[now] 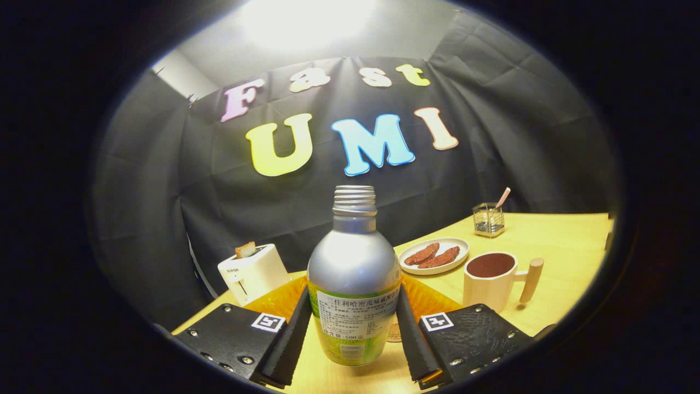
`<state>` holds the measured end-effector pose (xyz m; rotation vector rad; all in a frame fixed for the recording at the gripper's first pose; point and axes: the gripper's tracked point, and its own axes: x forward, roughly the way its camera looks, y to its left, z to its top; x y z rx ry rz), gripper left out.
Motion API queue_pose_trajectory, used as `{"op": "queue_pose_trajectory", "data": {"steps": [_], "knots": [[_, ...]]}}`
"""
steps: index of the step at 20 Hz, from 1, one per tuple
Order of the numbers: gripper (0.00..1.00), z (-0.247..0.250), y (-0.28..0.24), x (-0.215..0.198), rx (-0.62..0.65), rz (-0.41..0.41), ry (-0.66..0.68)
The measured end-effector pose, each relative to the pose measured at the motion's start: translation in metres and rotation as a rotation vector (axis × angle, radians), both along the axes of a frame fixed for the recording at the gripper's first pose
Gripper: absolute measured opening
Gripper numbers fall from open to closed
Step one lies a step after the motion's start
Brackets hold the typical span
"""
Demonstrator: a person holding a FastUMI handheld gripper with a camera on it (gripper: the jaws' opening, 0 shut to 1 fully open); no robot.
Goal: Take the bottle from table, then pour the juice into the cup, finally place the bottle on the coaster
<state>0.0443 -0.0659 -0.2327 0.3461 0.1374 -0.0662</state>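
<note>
Bottle is standing uncapped, gripped by the tool, over the wooden tabletop; black cloth is walling the booth.

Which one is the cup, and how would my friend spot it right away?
Start at the wooden table and the silver bottle that the gripper is shut on. Beyond the fingers, beside the bottle, stands the cup, just in front of the plate of brown food. It alone has a wooden peg handle and looks dark inside.
</note>
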Motion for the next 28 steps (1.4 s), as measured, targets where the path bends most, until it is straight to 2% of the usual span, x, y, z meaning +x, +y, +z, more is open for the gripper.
{"op": "queue_pose_trajectory", "data": {"steps": [4,7,16,24,28], "knots": [[0.76,0.006,-0.013,0.011,0.215,-0.013,-0.026],[0.75,0.002,-0.027,0.016,0.307,-0.040,-0.021],[0.75,-0.002,-0.034,0.036,0.697,-0.042,-0.033],[0.75,-0.004,-0.046,0.044,0.974,-0.068,-0.080],[0.75,-0.007,-0.050,0.044,1.073,-0.085,-0.088]]}}
